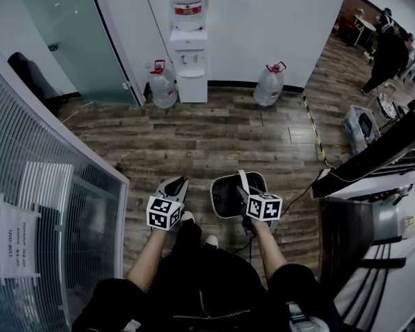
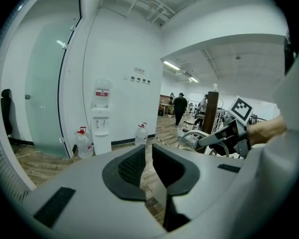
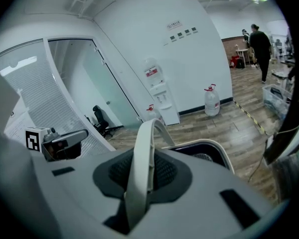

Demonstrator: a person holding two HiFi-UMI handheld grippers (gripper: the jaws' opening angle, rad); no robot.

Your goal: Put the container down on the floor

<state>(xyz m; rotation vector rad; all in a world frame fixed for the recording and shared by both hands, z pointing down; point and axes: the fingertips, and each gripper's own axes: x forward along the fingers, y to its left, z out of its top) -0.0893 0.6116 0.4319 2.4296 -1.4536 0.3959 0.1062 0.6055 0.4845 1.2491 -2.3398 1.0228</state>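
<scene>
A white container with a dark inside hangs by its white bail handle over the wooden floor, just ahead of the person's feet. My right gripper is shut on that handle. In the right gripper view the handle runs up between the jaws, with the container's rim beyond. My left gripper is held beside the container on its left, apart from it. Its jaws stand slightly apart with only floor showing between them. The left gripper view catches the right gripper at its right.
A water dispenser stands at the far wall between two water bottles. A glass partition with blinds runs along the left. A desk with cables is on the right, with striped floor tape and people beyond.
</scene>
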